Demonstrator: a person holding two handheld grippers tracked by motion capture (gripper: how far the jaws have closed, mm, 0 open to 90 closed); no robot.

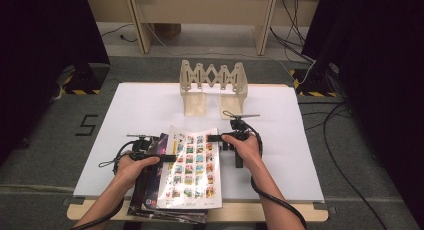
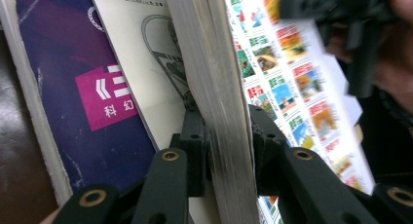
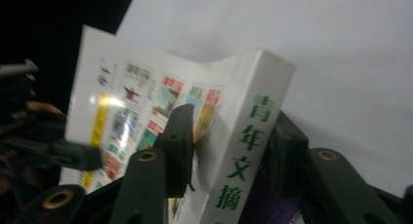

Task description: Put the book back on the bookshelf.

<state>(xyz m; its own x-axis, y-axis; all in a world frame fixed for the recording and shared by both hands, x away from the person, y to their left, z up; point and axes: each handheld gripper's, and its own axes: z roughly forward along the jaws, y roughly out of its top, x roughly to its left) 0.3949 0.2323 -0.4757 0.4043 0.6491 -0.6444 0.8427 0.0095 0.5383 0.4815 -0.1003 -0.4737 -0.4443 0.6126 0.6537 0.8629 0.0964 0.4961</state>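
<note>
A thick white book (image 1: 192, 165) with rows of small colourful pictures on its cover lies near the front of the table, on top of a dark purple magazine (image 1: 150, 190). My left gripper (image 1: 167, 160) comes in from the left and is shut on the book's page edge (image 2: 219, 87), one pad on each side. My right gripper (image 1: 212, 138) is at the book's far right corner. There it is shut across the spine (image 3: 248, 151), which bears green characters. The purple magazine (image 2: 83, 87) lies flat beneath.
A wooden accordion rack (image 1: 214, 85) stands at the back of the white board (image 1: 300, 140) that covers the table. The board's right half and far left are bare. Cables trail from both grippers over the front edge.
</note>
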